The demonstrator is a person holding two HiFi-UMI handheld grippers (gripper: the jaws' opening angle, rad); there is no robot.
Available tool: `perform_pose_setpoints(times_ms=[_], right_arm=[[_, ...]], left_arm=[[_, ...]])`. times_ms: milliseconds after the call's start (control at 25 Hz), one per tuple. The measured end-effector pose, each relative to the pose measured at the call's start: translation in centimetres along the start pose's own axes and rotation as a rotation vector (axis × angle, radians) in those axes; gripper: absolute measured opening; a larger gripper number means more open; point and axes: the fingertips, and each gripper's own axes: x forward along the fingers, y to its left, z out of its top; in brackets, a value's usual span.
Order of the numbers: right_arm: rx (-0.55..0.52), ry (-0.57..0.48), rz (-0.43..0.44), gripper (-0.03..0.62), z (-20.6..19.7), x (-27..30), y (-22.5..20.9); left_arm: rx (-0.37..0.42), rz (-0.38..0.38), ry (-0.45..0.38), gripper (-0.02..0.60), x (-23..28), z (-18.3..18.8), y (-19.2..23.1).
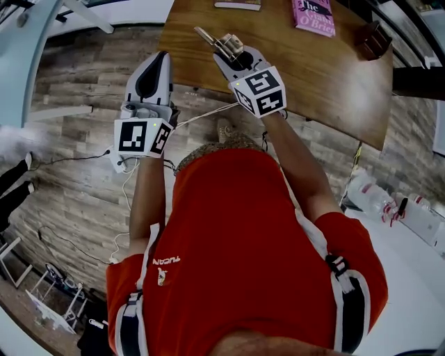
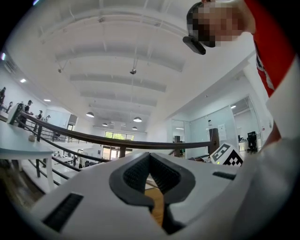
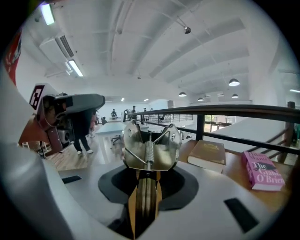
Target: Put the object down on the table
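Note:
My right gripper (image 1: 233,55) is held up over the near part of the wooden table (image 1: 327,83), shut on a metal tool (image 1: 224,44). In the right gripper view the jaws clamp the tool's wood-sided handles, and its shiny sprung head (image 3: 150,147) sticks out past the right gripper (image 3: 145,180). My left gripper (image 1: 163,57) hovers over the floor at the table's left edge. Its dark pads (image 2: 136,173) meet at the tips of the left gripper (image 2: 150,157), with nothing between them.
A pink book (image 1: 313,15) (image 3: 262,169) and a tan book (image 1: 238,4) (image 3: 207,154) lie at the table's far side. A dark brown box (image 1: 374,40) sits at the right end. Water bottles (image 1: 375,198) stand on the floor to the right. Cables trail across the floor.

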Motion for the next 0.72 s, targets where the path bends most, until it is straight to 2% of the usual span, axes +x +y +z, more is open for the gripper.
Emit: perform_pose_setpoints(times_ms=[360,720], right_arm=[[0.000,0.184,0.028,0.120,-4.9,6.0,-2.6],[-0.001,0.304,-0.029,0.120,-7.8,9.7,-3.6]], left_arm=[[-0.010,0.042,0.034,0.009,3.3,-2.0,2.4],[-0.016,-0.007,0.081,0.009,4.3,-3.4,4.4]])
